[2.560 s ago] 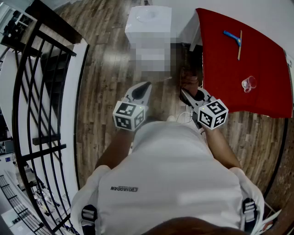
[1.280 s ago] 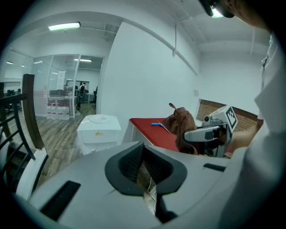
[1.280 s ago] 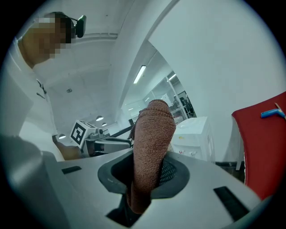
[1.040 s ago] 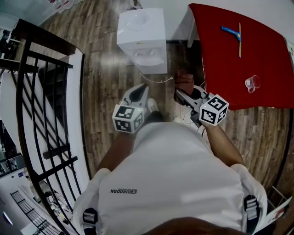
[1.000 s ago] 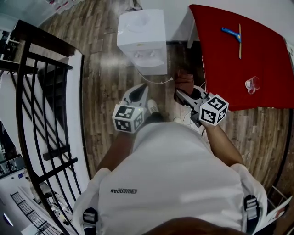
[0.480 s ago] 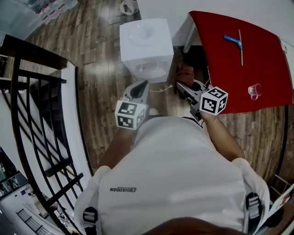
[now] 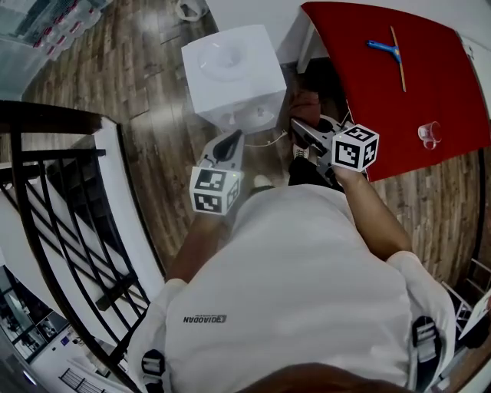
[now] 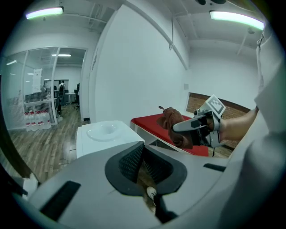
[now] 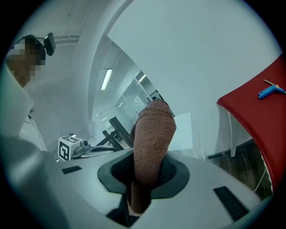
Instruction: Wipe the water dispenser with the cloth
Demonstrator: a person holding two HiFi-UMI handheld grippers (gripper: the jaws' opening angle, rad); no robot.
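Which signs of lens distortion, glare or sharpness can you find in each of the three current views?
Head view: the wide lens bows the black metal railing into curves. Left gripper view: circular fisheye with black corners; the ceiling strip light is blown out white. Right gripper view: same dark corners; the brown terry cloth shows sharp weave.

Head cam: high, steep down over wearer's white-shirted shoulders (image 7: 291, 269); covers left gripper (image 7: 230, 142), right gripper (image 7: 295, 127), white box-shaped water dispenser (image 7: 230, 73), red-covered table (image 7: 391, 84). Left gripper cam: close behind own jaws, roughly level, facing dispenser top and table; right gripper at frame right. Right gripper cam: pitched upward; brown terry cloth (image 9: 152, 147) in its jaws blocks frame centre; left gripper at lower left. Table shared by all three.
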